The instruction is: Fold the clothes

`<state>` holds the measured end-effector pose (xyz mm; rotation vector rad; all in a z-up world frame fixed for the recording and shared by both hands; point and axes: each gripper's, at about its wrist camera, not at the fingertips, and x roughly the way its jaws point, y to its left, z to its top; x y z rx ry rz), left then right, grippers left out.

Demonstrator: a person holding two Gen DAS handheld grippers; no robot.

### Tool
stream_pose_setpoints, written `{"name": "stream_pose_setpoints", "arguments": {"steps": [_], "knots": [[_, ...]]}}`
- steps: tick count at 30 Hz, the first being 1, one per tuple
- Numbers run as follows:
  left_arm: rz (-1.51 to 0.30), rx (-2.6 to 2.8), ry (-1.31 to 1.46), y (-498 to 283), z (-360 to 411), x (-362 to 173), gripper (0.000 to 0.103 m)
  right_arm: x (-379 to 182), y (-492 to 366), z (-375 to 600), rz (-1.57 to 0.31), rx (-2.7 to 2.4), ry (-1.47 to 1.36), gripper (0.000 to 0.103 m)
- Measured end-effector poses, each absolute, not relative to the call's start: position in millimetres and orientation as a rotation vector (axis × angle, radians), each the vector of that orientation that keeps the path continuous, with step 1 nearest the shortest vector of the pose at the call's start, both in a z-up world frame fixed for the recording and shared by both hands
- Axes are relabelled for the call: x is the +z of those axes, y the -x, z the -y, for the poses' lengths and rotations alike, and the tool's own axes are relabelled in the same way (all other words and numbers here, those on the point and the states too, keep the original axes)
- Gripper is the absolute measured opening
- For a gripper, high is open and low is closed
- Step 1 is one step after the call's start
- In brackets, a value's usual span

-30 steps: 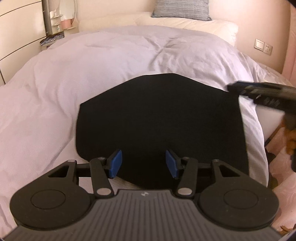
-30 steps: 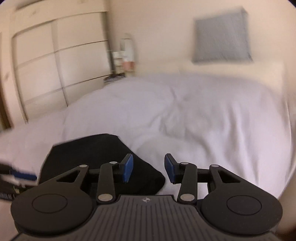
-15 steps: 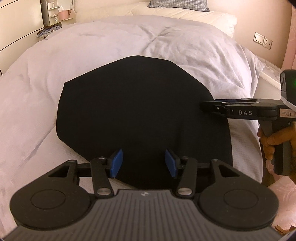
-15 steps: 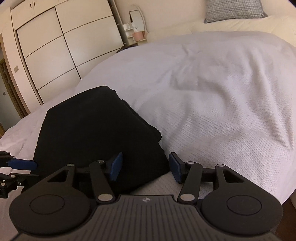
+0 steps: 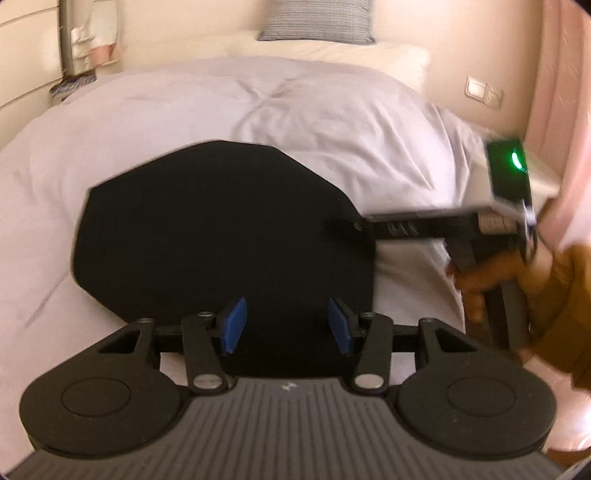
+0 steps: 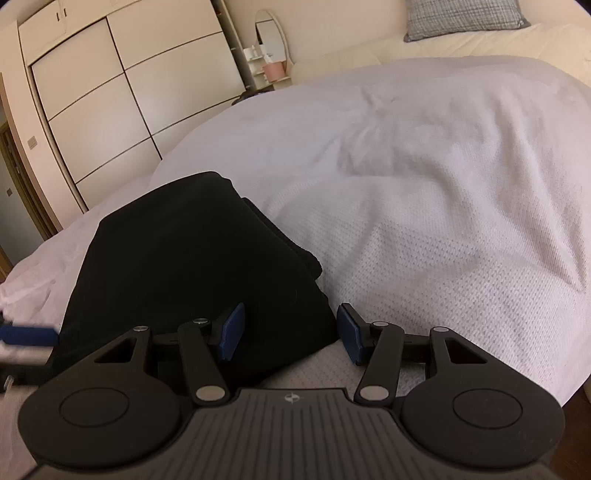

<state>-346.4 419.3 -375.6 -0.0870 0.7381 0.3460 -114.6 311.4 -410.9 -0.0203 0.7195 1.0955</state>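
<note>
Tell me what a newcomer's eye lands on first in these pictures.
The black folded garment stands out first, lying flat on the pale bedspread near the bed's foot. Next come the two claws with blue pads: the left claw open over the garment's near edge, and the right claw open at its right corner.

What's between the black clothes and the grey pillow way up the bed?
Only bare white bedspread, then a cream pillow under the grey pillow. The left wrist view shows it beyond the black clothes.
</note>
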Motion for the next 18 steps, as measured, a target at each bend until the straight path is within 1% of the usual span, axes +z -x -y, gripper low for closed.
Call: {"name": "stream_pose_setpoints", "arguments": {"steps": [3, 9, 10, 12, 14, 18], "knots": [[-0.742, 0.376, 0.059, 345.1, -408.8, -389.8, 0.046, -411.1, 115.6, -309.7, -0.723, 1.097, 0.023, 0.052], [-0.76, 0.391, 0.006, 342.9, -400.4, -393.6, 0.047, -396.8, 117.4, -302.8, -0.744, 1.073, 0.03, 0.052], [-0.76, 0.393, 0.015, 343.1, -402.1, -394.2, 0.047, -390.2, 120.5, -301.5, -0.723, 1.057, 0.033, 0.051], [-0.759, 0.398, 0.016, 342.8, -402.3, -395.6, 0.048, -375.4, 133.8, -299.7, -0.622, 1.041, 0.062, 0.048], [-0.763, 0.405, 0.002, 341.0, -399.0, -396.4, 0.048, -369.1, 144.0, -301.9, -0.563, 1.07, 0.107, 0.048], [-0.771, 0.42, -0.004, 341.1, -394.9, -395.9, 0.048, -390.2, 149.6, -317.9, -0.602, 1.068, 0.253, 0.047]]}}
